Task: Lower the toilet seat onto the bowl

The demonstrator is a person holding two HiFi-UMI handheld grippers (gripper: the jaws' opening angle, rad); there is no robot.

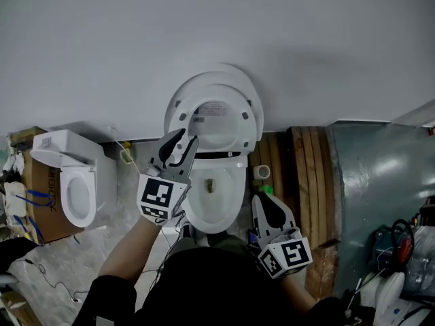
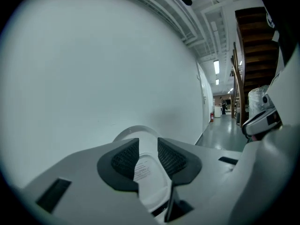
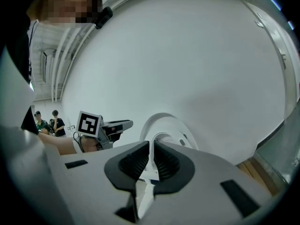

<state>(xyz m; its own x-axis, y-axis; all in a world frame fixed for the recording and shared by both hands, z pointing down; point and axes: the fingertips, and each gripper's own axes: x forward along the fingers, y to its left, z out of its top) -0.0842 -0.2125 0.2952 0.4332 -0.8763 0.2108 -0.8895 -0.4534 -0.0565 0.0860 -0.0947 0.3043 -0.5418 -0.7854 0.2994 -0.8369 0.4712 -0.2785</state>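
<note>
The white toilet stands against the wall with its seat and lid raised upright over the open bowl. My left gripper is at the seat's left edge with its jaws apart; whether it touches the seat I cannot tell. In the left gripper view the jaws stand open, and the raised seat shows in the gap beyond them. My right gripper hangs shut beside the bowl's right front, holding nothing. Its own view has the jaws together, the upright seat ahead and the left gripper to the left.
A second, smaller toilet sits at the left on a cardboard box. Wooden planks lie right of the bowl, with a small white cup beside them. Green floor and tools lie further right.
</note>
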